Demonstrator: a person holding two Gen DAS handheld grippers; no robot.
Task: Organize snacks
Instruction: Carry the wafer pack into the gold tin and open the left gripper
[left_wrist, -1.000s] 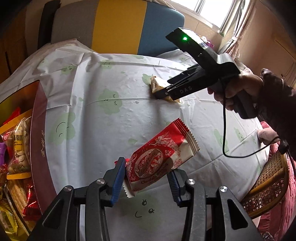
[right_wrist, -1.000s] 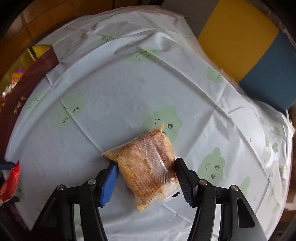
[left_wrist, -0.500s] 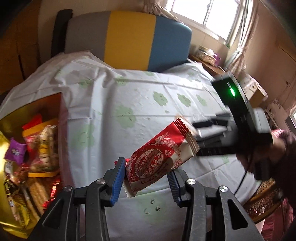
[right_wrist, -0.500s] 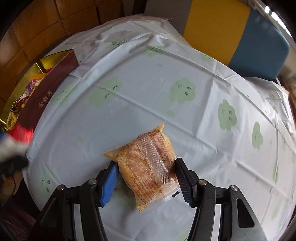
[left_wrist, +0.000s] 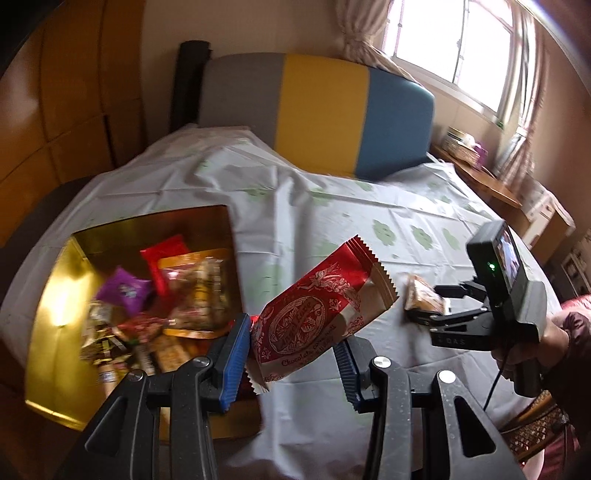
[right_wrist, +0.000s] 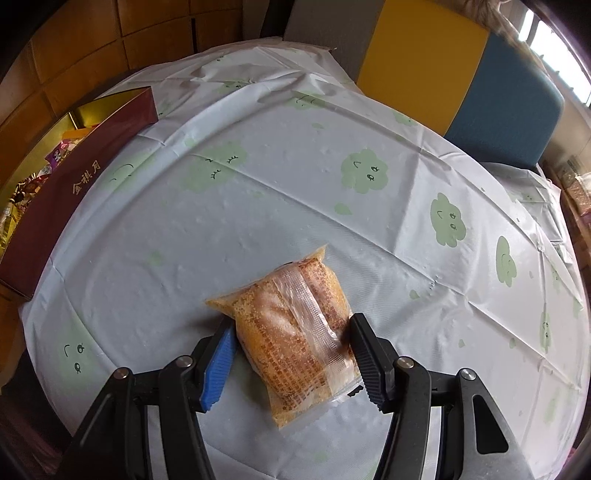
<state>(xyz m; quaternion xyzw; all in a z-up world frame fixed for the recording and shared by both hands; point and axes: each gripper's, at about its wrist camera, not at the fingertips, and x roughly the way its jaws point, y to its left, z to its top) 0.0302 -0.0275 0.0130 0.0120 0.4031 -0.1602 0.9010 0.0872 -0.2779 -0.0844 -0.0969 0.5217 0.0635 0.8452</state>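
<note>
**Both tongs loaded, box is the drop target**

Left tongs (left_wrist: 291, 356) are pinching the red chocolate packet (left_wrist: 319, 308) across its lower half, both pads pressing on the film. The packet is sticking up and away from the pads, tilted, its crimped top edge free in the air. It is hanging just beside the gold-lined box (left_wrist: 55, 295), over that box's near corner, clear of the counter (left_wrist: 332, 206).

Right tongs (right_wrist: 290, 354) are clamping the orange sesame-type packet (right_wrist: 291, 332) at mid-width, seam side up. It is sitting well apart from the box (right_wrist: 74, 173), above the cloud-print cloth.

Handling, my read: both are looking light, with slick crinkly film and probably brittle contents. The red one is looking puffy, so a squeeze may slip or crush it. Better hold: across the body, not the crimped ends. The orange one is looking flatter and denser, so the grip is looking safer.

The box is already holding mixed snacks (left_wrist: 177, 288); the far side is looking emptier.
</note>
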